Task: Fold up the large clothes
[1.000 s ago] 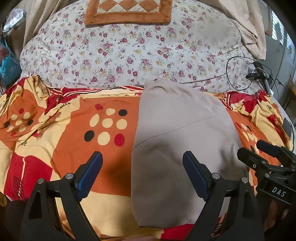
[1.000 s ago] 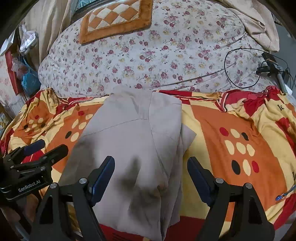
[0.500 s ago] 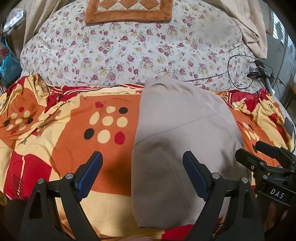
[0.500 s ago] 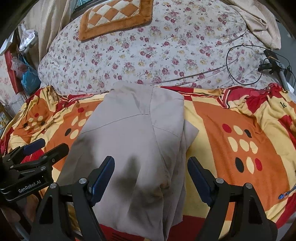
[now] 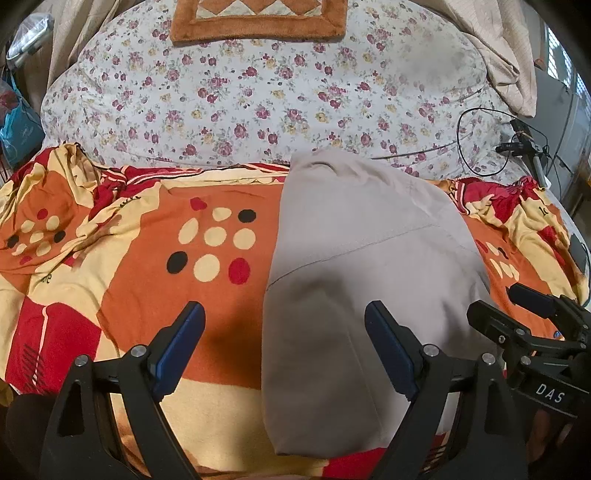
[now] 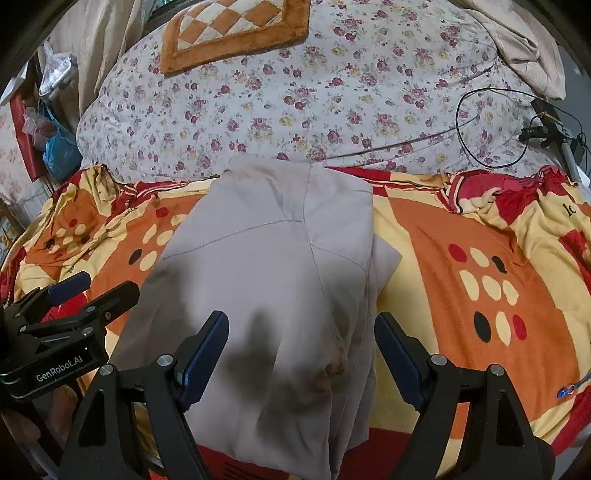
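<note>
A grey-beige garment (image 5: 362, 266) lies folded in a long stack on the orange, red and yellow patterned bedcover (image 5: 140, 258); it also shows in the right wrist view (image 6: 266, 273), with layered edges on its right side. My left gripper (image 5: 284, 343) is open and empty, hovering over the garment's left edge near the front. My right gripper (image 6: 301, 350) is open and empty above the garment's near right part. Each gripper shows in the other's view, the right one (image 5: 524, 317) at the right edge and the left one (image 6: 77, 295) at the left edge.
A floral quilt (image 5: 258, 92) rises behind the garment, with an orange checkered cushion (image 5: 258, 18) on top. A black cable and a small device (image 6: 543, 129) lie at the far right. A beige cloth (image 6: 524, 40) is heaped at the back right, and bags (image 6: 59, 147) hang at the left.
Both grippers stay open. The view has drifted slightly, with both grippers edging back and up from the garment. The garment itself has not moved.
</note>
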{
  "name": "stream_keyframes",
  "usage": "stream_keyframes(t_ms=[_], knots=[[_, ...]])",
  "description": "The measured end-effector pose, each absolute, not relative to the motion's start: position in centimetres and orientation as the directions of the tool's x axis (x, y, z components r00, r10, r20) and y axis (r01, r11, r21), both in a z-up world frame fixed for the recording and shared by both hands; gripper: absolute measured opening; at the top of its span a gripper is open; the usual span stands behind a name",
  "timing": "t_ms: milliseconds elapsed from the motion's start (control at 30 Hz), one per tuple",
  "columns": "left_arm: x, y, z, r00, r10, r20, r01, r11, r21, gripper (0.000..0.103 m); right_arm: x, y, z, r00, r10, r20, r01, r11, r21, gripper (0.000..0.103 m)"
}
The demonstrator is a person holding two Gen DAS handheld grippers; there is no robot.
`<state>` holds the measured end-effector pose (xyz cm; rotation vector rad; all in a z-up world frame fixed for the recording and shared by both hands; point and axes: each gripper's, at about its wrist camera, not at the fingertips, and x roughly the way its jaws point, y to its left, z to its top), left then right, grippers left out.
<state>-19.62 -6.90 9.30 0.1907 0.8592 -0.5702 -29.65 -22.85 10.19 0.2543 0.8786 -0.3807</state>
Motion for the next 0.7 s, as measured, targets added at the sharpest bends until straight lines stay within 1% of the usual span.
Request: stream_keyframes(t_ms=[700], knots=[[-18.9,-7.6,8.0,0.489,-0.384,-0.783,0.543,0.837,-0.071,0.089,-28.7,-22.9,8.9,0.557,-0.190,-0.809,0.408,0.911,0.067,0.083]])
